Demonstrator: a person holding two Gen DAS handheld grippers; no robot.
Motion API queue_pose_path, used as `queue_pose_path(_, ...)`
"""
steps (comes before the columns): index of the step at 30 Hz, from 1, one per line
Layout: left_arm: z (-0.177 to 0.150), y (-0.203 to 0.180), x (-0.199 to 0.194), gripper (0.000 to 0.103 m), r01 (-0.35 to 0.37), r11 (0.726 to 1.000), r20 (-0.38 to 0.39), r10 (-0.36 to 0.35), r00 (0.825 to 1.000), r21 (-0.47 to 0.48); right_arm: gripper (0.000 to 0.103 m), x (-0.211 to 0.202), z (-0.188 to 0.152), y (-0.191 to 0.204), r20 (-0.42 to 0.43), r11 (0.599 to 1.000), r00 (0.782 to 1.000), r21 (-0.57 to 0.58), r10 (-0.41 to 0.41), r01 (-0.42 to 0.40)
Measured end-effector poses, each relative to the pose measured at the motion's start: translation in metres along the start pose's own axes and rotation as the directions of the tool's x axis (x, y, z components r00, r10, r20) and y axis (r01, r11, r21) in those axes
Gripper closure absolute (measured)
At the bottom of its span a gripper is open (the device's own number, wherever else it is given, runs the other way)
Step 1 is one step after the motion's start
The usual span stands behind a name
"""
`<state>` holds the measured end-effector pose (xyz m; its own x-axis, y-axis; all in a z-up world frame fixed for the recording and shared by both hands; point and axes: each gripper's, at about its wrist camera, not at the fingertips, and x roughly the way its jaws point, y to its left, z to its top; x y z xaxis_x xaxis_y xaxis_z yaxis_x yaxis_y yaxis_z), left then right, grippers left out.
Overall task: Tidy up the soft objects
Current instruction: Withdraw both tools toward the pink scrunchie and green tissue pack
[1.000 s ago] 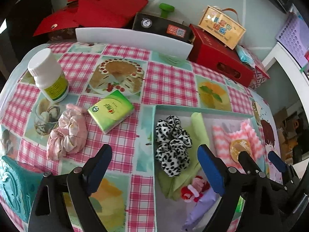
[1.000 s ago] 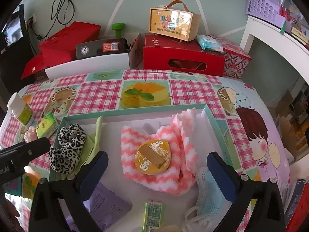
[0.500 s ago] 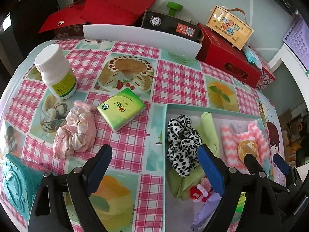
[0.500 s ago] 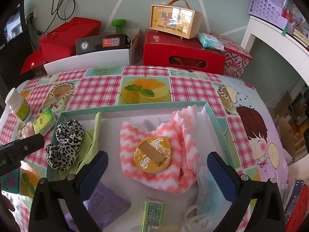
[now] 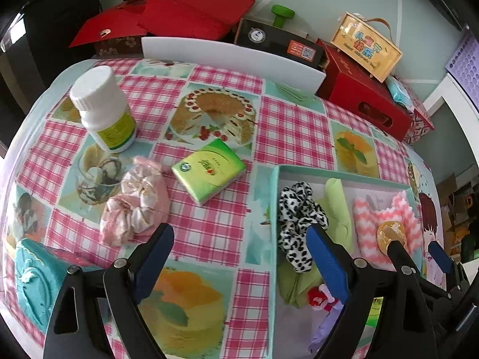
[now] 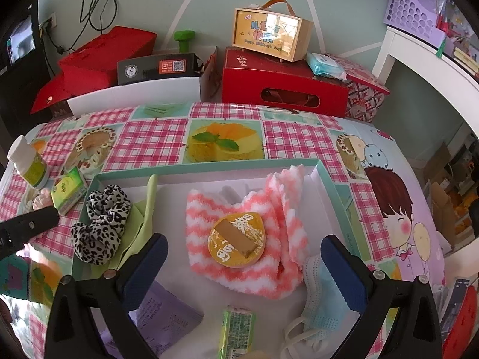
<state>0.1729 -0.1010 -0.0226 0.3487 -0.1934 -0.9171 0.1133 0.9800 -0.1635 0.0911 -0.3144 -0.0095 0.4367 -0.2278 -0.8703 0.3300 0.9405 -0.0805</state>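
A pink satin scrunchie (image 5: 136,203) lies on the checked tablecloth, just beyond my left gripper's left finger. Beside it sits a green tissue pack (image 5: 209,170). My left gripper (image 5: 239,257) hangs open and empty above the cloth at the left rim of the teal tray (image 5: 274,197). The tray holds a leopard scrunchie (image 6: 100,223), a green cloth (image 6: 140,224), a pink-and-white fuzzy sock (image 6: 248,224) with a round yellow disc (image 6: 236,239) on it, and a blue face mask (image 6: 323,302). My right gripper (image 6: 239,272) stands open over the sock, holding nothing.
A white pill bottle (image 5: 103,110) stands at the back left of the table. A teal embossed box (image 5: 33,281) sits at the near left edge. Red boxes (image 6: 284,86) and a yellow carry case (image 6: 271,34) line the far side. A purple leaflet (image 6: 167,314) and a green packet (image 6: 236,332) lie in the tray.
The left wrist view has shifted leftward, so the pink scrunchie and tissue pack sit nearer the middle and the tray further right. The right gripper has stayed still.
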Motion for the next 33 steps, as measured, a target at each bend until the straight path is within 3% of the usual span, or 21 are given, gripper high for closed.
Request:
queue_pose_path(7,0.010,0.027,-0.021,0.013,-0.038,0.999,0.041,0.039,0.998,-0.024,0.000,-0.011,0.004,0.014,0.031,0.999,0.998,0.000,0.053,-0.053)
queue_pose_path(13,0.018,0.068,-0.042,0.013,-0.146,0.987,0.090,0.152,0.984,-0.069,0.000,-0.019,0.005,0.043,0.045,0.989,0.989,-0.037,0.142,-0.141)
queue_pose_path(16,0.020,0.091,-0.047,0.013,-0.160,0.980,0.093,0.171,0.981,-0.116,0.000,-0.021,0.005,0.059,0.044,0.982,0.982,-0.058,0.183,-0.180)
queue_pose_path(24,0.023,0.135,-0.048,0.013,-0.165,0.962,0.050,0.180,0.982,-0.217,0.000,-0.016,0.004,0.097,0.013,0.958,0.965,-0.123,0.262,-0.258)
queue_pose_path(30,0.035,0.130,-0.030,0.013,-0.159,0.978,-0.042,0.154,0.987,-0.135,0.000,-0.016,0.003,0.122,-0.015,0.924,0.934,-0.142,0.356,-0.355)
queue_pose_path(33,0.041,0.128,-0.015,0.013,-0.096,0.989,-0.123,0.082,0.989,-0.115,0.000,-0.011,0.009,0.135,-0.040,0.901,0.913,-0.145,0.407,-0.408)
